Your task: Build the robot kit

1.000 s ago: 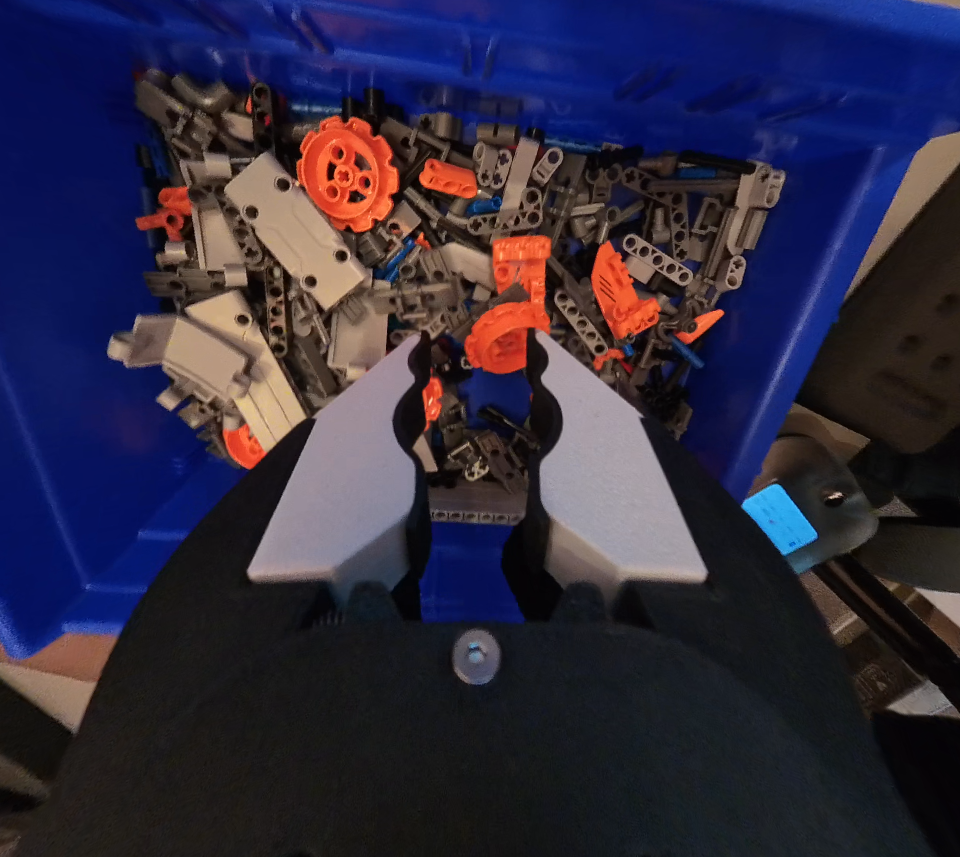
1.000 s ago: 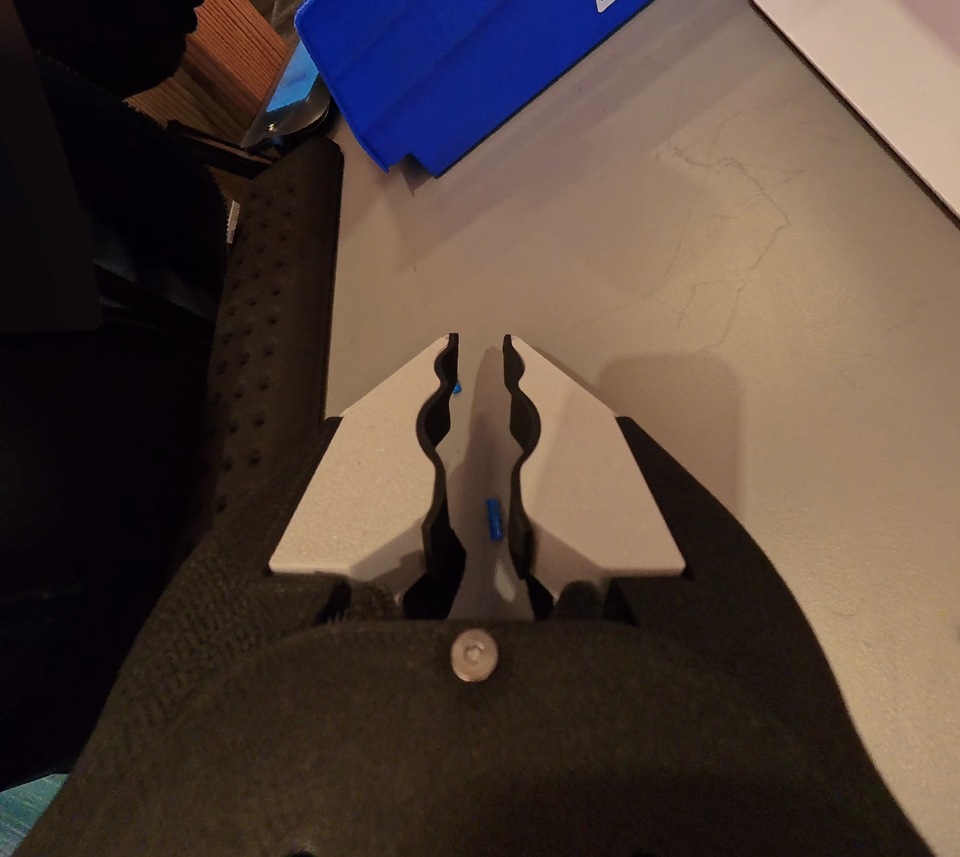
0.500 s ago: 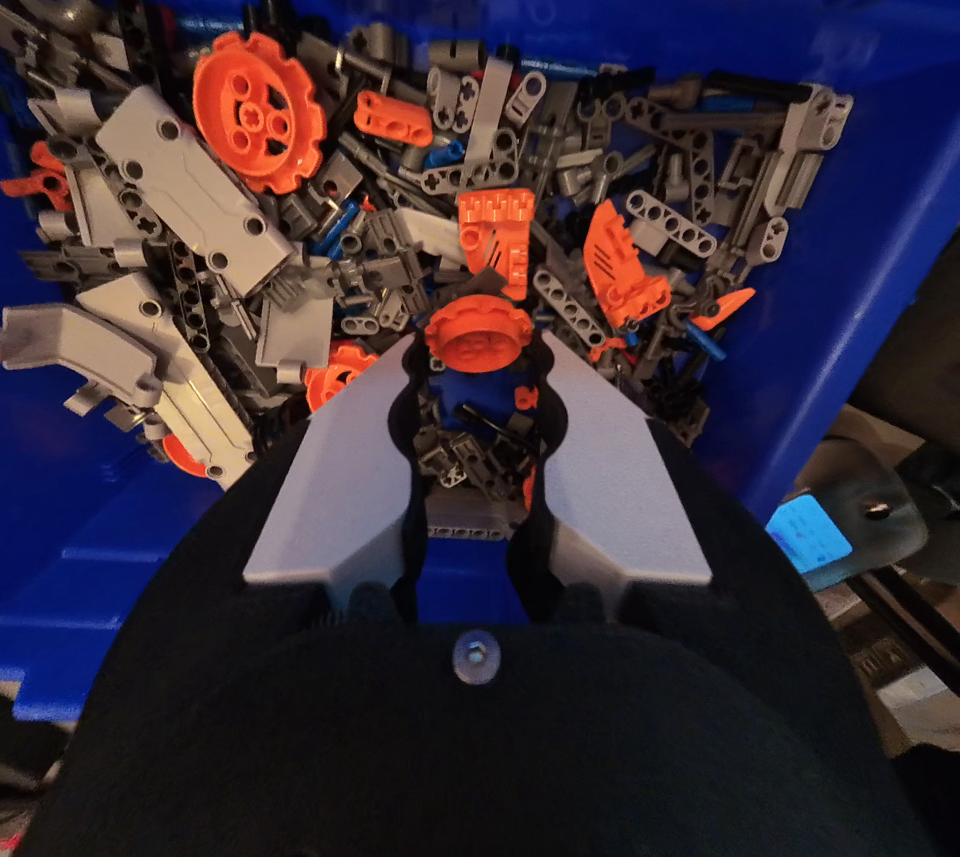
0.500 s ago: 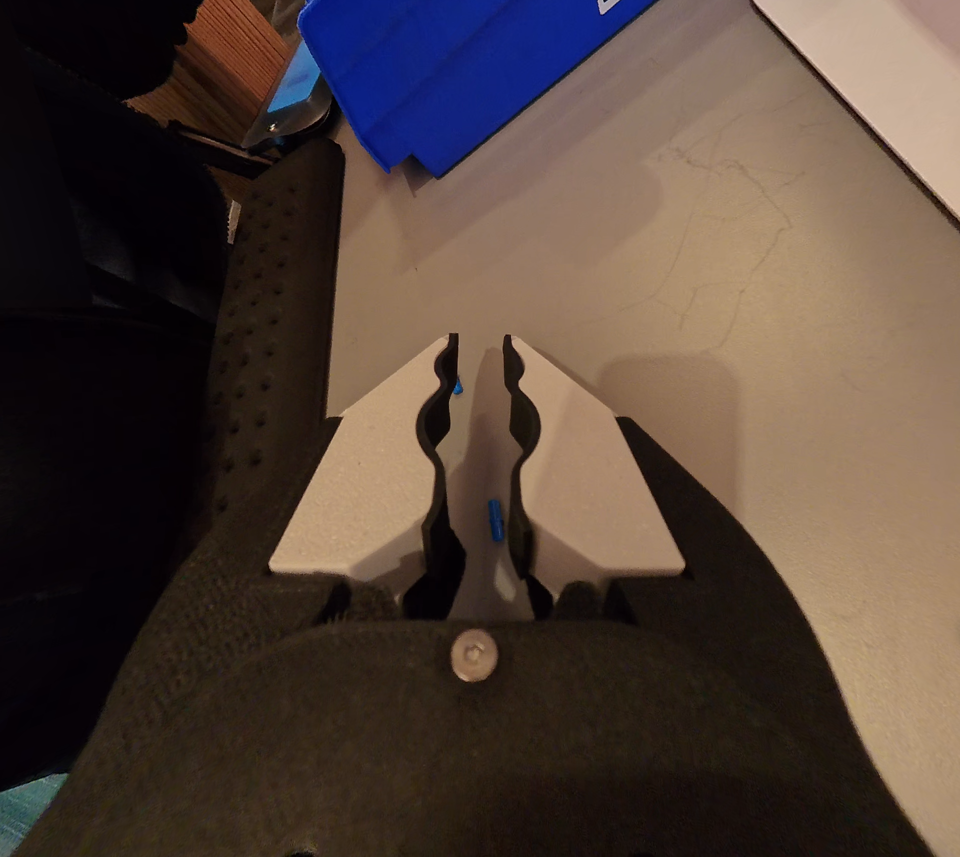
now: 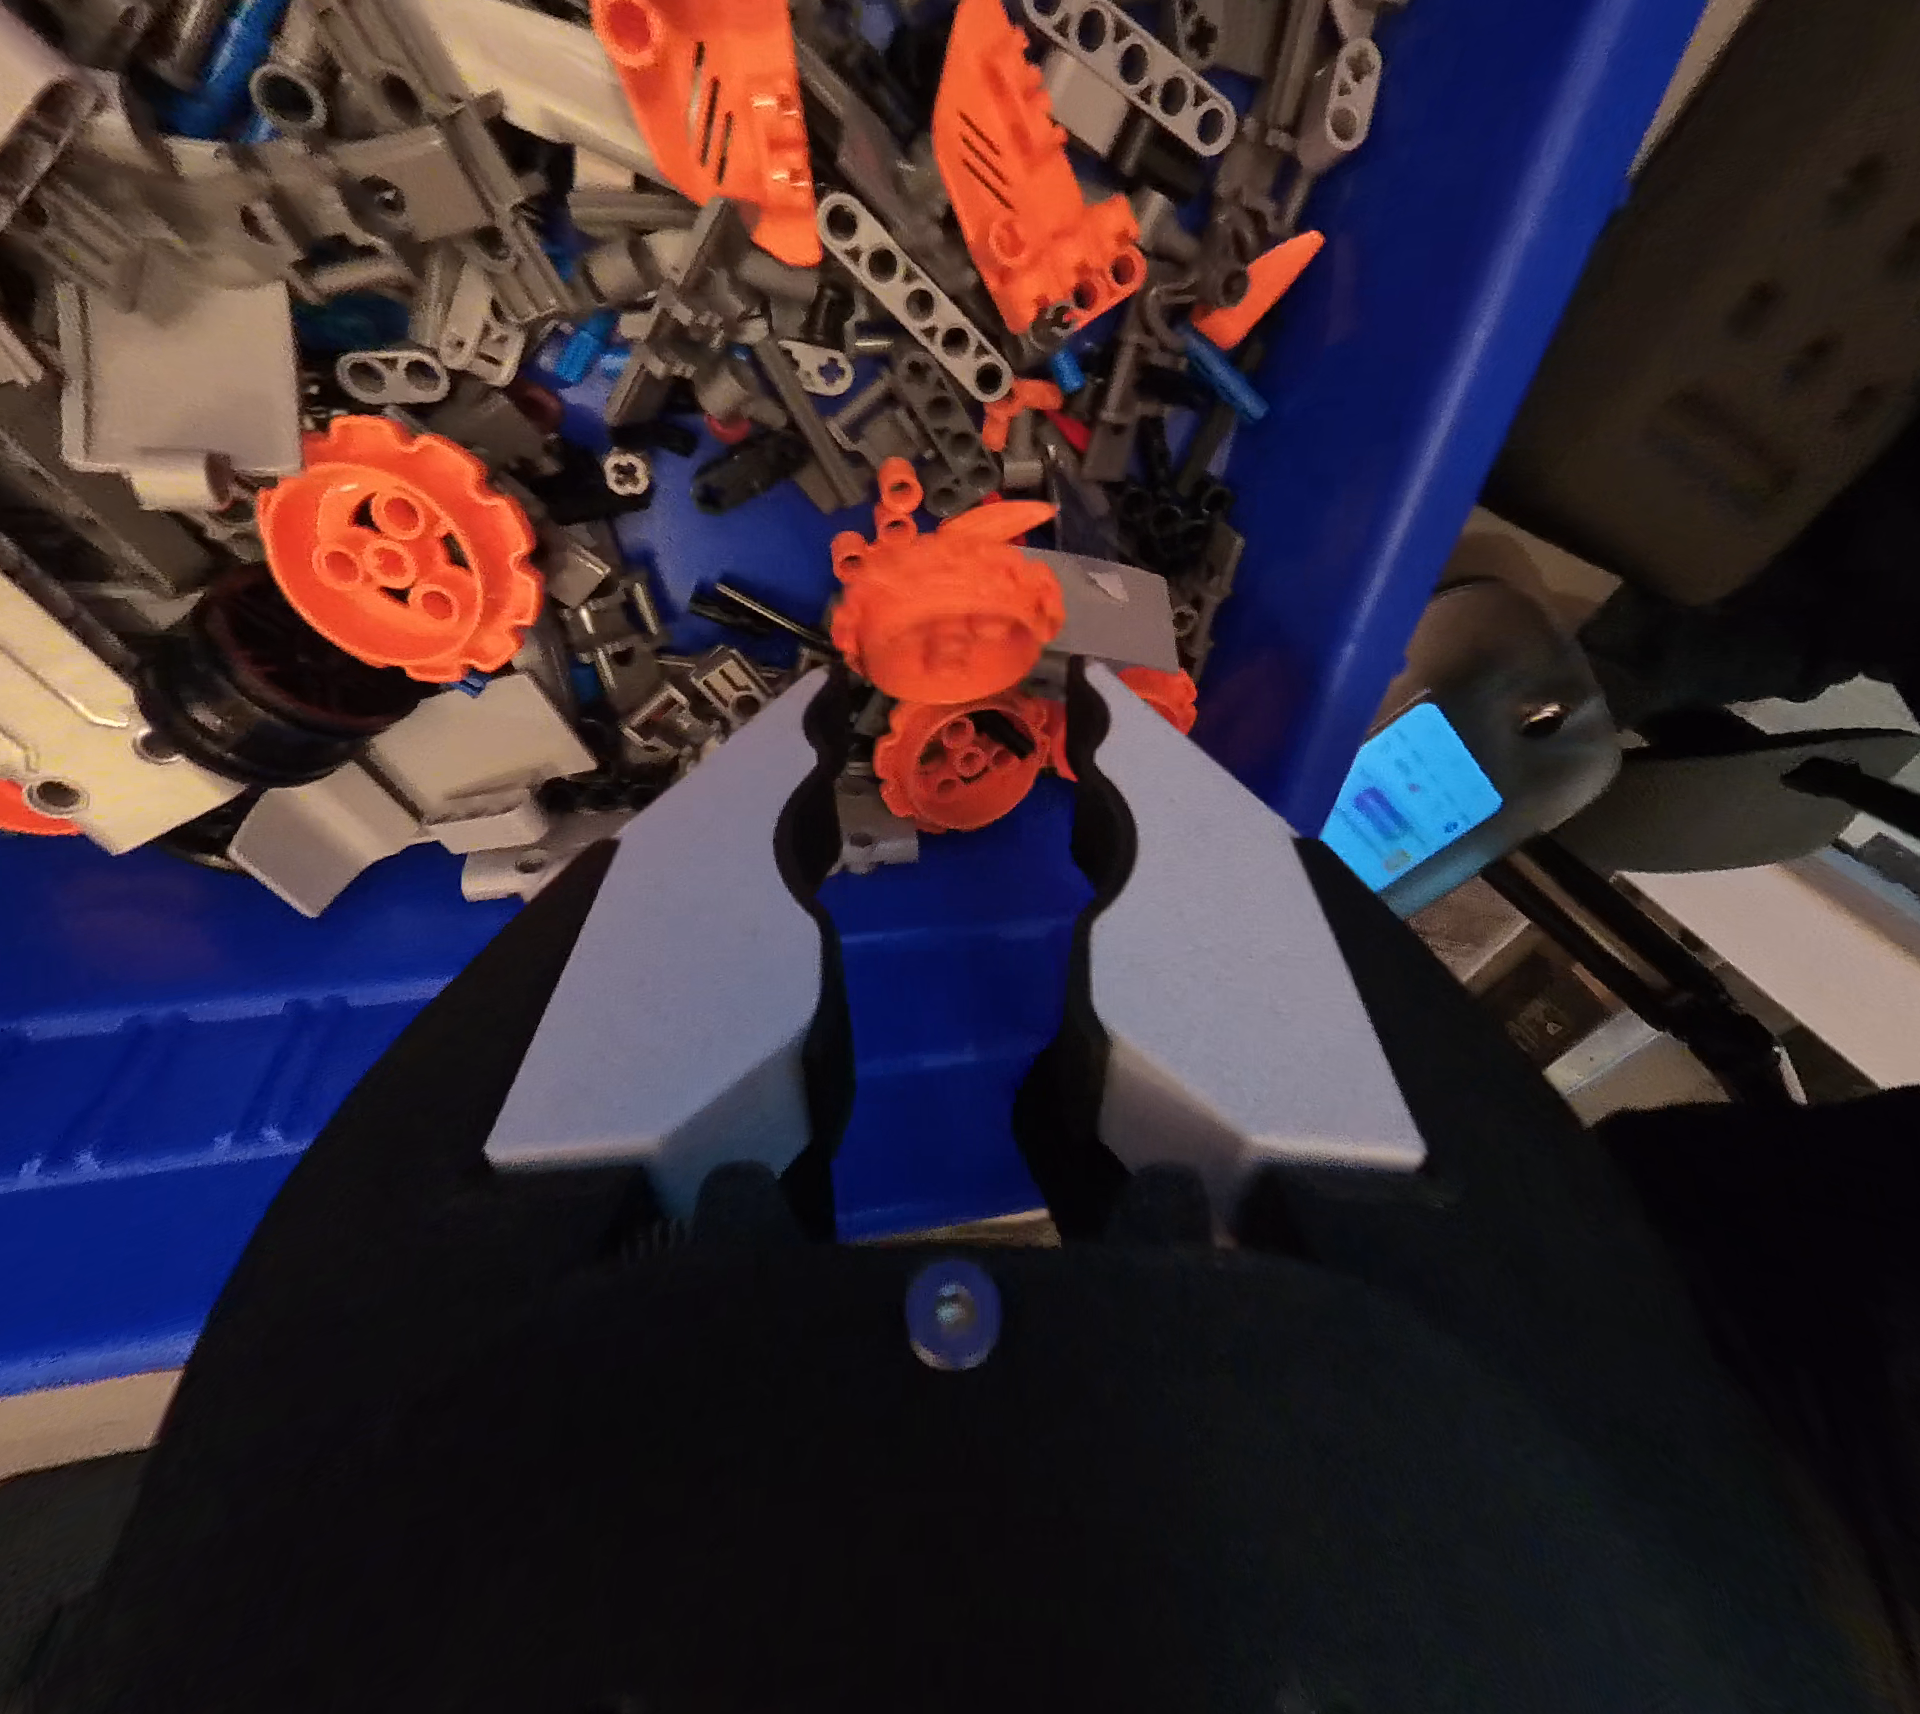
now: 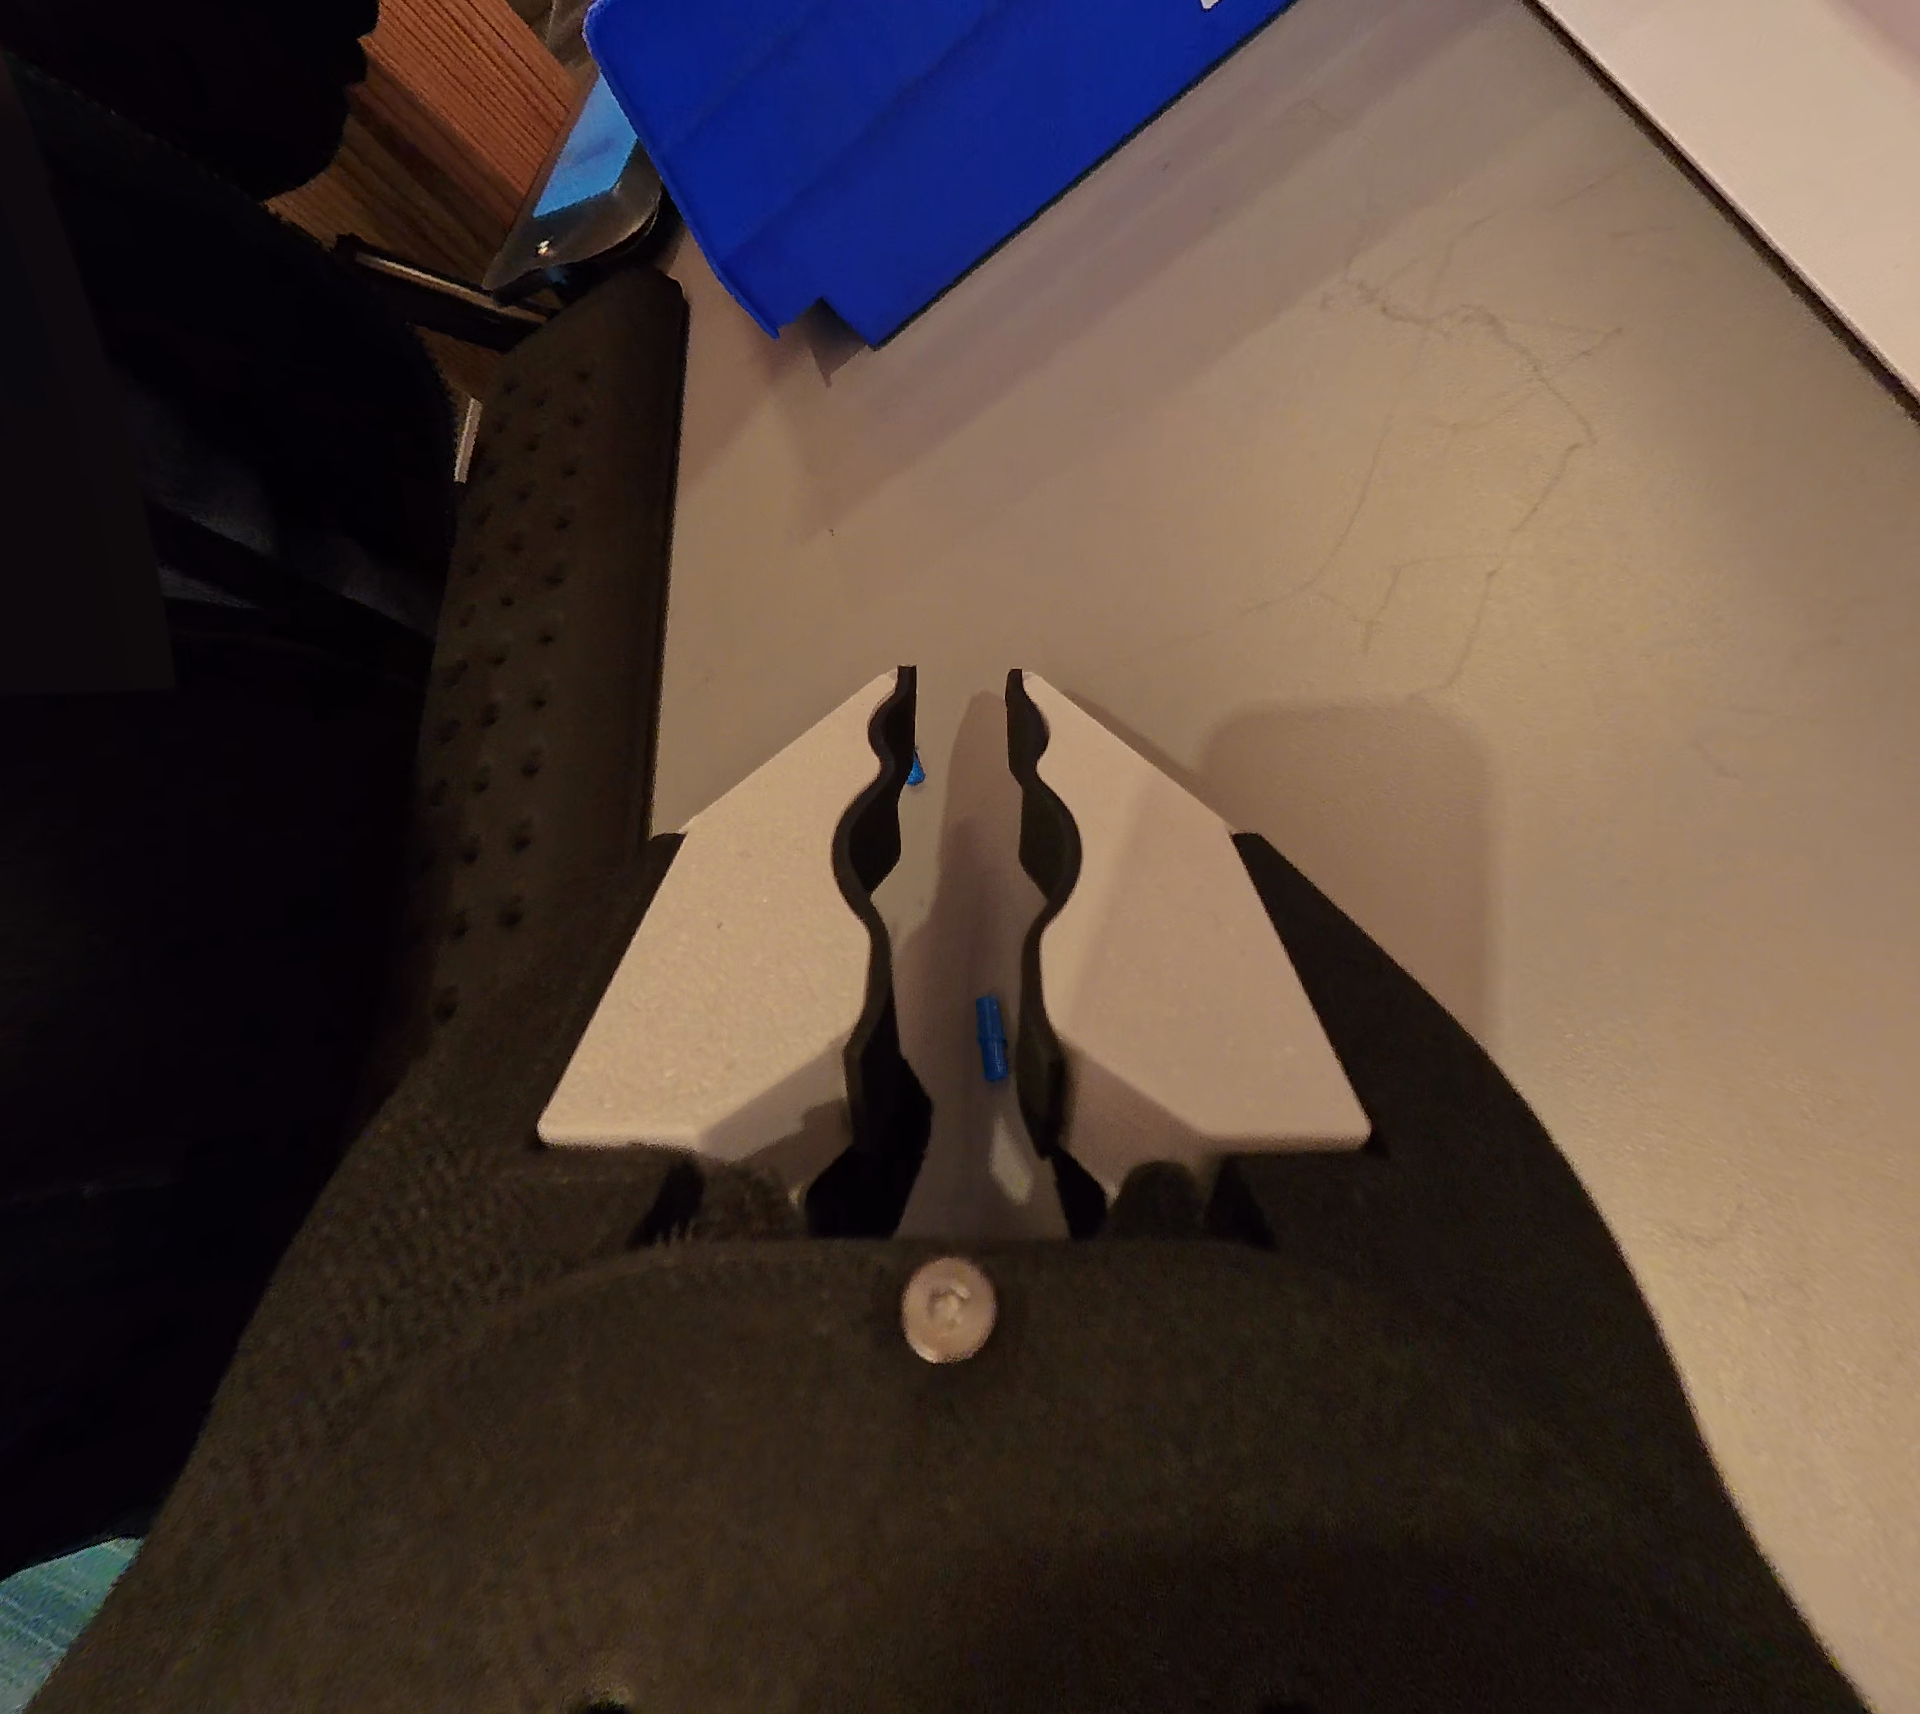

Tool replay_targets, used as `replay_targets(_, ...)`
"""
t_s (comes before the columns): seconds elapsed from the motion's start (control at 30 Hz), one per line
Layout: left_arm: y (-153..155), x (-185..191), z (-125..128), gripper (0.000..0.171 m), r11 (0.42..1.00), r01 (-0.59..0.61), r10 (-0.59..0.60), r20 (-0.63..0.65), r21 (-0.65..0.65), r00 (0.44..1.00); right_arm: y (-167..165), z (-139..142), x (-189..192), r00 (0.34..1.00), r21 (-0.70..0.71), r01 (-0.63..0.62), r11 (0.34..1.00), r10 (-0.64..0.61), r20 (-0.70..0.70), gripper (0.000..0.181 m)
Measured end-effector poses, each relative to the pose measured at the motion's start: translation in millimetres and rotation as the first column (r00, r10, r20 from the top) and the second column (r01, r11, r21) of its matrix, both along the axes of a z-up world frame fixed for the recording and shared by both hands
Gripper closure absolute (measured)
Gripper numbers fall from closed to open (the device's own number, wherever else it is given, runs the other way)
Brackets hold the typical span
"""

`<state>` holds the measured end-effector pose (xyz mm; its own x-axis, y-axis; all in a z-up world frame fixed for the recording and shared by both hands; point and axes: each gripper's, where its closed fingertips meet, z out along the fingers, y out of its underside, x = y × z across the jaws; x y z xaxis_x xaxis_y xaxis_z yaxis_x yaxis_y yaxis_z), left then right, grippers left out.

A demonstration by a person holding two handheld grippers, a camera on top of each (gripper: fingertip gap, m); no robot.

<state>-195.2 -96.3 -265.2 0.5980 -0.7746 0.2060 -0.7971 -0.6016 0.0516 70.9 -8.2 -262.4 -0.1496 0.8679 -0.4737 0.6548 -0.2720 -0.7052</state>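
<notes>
My left claw (image 5: 945, 688) has pushed deeper into the blue plastic bin (image 5: 1351, 459) since a second ago, released, jaws spread around a small round orange toothed plastic wheel (image 5: 961, 765). Outside the bin, my right claw (image 6: 961, 677) stays put over the pale tabletop (image 6: 1351, 625), jaws slightly parted, empty, straddling a tiny blue plastic pin (image 6: 990, 1053).

Surface: pale grey table (image 6: 1351, 521), faint crack lines at 2 o'clock.
Bin: blue bin (image 6: 935, 54) at 12 o'clock, white sticker on its wall.
Board: white board (image 6: 1766, 54) at 1 o'clock.
Pin: small blue pin (image 6: 990, 1053) at centre.
</notes>
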Motion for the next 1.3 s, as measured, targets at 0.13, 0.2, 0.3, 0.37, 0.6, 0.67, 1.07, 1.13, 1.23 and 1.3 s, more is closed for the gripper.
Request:
replay_targets(0.13, 19, 5, 3, 0.125, 0.996, -0.021, 0.019, 0.024, 0.087, 1.000, 0, -1, 0, 1.000, -0.001, 0.000, 1.000, 0.000, 0.002, 0.166)
replay_targets(0.2, 38, 6, 4, 0.126, 0.984, -0.038, 0.032, 0.034, 0.174, 0.999, 0, 0, 0, 1.000, -0.001, 0.001, 1.000, -0.001, 0.001, 0.166)
replay_targets(0.3, 55, 8, 1, 0.129, 0.969, -0.016, 0.013, 0.014, 0.246, 1.000, 1, 0, 0, 1.000, -0.002, 0.002, 1.000, -0.002, -0.001, 0.166)
replay_targets(0.37, 59, 10, -4, 0.133, 0.966, 0.014, -0.012, -0.008, 0.259, 1.000, 1, 0, 0, 1.000, -0.003, 0.002, 1.000, -0.002, -0.001, 0.166)
replay_targets(0.6, 66, 23, -15, 0.159, 0.961, 0.016, -0.027, 0.035, 0.275, 0.999, 1, 2, 0, 1.000, -0.002, 0.003, 1.000, -0.003, -0.006, 0.166)
replay_targets(0.67, 64, 24, -18, 0.167, 0.960, 0.028, -0.040, 0.035, 0.279, 0.999, 1, 1, 0, 1.000, -0.002, 0.002, 1.000, -0.002, -0.004, 0.166)
replay_targets(1.07, 29, 8, 0, 0.157, 0.986, 0.040, -0.046, 0.033, 0.163, 0.998, 1, 1, 1, 1.000, -0.003, 0.002, 1.000, -0.002, -0.002, 0.166)
replay_targets(1.13, 33, 4, 2, 0.153, 0.985, 0.022, -0.027, 0.024, 0.173, 0.999, 0, 0, 1, 1.000, -0.002, 0.001, 1.000, -0.001, -0.001, 0.166)
replay_targets(1.23, 31, -3, 4, 0.147, 0.986, 0.010, -0.010, -0.001, 0.167, 1.000, 1, 1, 1, 1.000, -0.002, 0.003, 1.000, -0.003, -0.002, 0.166)
replay_targets(1.3, 29, -7, 8, 0.146, 0.986, 0.009, -0.007, -0.013, 0.168, 1.000, 1, 0, 1, 1.000, -0.003, 0.003, 1.000, -0.003, -0.001, 0.166)
